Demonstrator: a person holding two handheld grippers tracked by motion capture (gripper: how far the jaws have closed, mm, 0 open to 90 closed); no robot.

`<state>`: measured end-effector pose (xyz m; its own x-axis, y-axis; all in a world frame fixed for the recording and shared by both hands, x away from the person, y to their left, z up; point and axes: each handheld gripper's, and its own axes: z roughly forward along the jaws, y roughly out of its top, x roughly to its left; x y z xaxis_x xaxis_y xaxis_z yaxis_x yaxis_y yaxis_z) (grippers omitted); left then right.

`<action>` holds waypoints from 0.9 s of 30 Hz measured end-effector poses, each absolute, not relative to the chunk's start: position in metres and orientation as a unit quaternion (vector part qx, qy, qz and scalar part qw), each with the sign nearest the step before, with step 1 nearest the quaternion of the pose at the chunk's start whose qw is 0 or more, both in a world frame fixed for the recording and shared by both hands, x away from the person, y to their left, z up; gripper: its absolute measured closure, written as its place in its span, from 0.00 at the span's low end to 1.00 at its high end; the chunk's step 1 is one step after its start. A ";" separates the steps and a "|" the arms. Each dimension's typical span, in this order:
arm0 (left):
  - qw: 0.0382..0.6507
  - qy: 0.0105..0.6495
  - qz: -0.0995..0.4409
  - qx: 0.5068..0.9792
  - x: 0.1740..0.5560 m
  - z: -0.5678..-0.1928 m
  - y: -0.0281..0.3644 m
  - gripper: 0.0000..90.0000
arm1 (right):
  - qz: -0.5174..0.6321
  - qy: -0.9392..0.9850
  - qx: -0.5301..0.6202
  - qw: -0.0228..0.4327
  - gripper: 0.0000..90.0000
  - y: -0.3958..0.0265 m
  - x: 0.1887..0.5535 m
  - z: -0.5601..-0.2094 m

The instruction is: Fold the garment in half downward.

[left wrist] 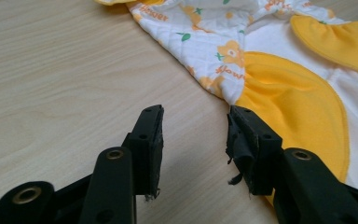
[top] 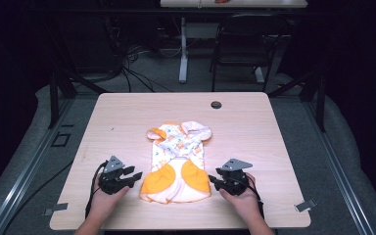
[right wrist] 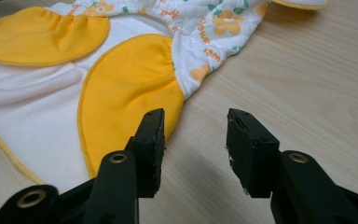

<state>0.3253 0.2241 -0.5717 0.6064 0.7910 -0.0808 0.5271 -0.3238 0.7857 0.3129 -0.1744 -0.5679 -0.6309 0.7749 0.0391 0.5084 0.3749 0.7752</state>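
A light wooden table (top: 254,127) with a dark round grommet (top: 216,105) stands on grey carpet (top: 318,132) in a dim room, a black chair (top: 242,41) and a white-legged desk (top: 183,54) behind it, cables (top: 132,73) trailing across the floor.

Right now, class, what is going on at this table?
A person holds tongs in each hand beside a small orange-and-white baby garment spread flat on the wooden table. The left tongs and right tongs sit at either side of its bottom edge, both open, gripping nothing yet.
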 end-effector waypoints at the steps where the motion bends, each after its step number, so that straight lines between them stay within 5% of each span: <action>1: 0.409 0.412 0.160 0.799 0.326 -0.571 0.224 0.63 | 0.395 0.812 0.395 0.170 0.64 -0.173 0.313 -0.568; 11: 0.410 0.422 0.147 0.795 0.335 -0.571 0.218 0.57 | 0.394 0.816 0.390 0.164 0.65 -0.165 0.321 -0.564; 27: 0.399 0.377 0.146 0.823 0.371 -0.555 0.178 0.67 | 0.361 0.842 0.368 0.158 0.79 -0.140 0.358 -0.549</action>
<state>0.3710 0.1785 -0.5555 0.6735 0.7368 -0.0598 0.5035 -0.3980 0.7668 0.3576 -0.1398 -0.5488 -0.6796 0.7336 -0.0002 0.5053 0.4683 0.7248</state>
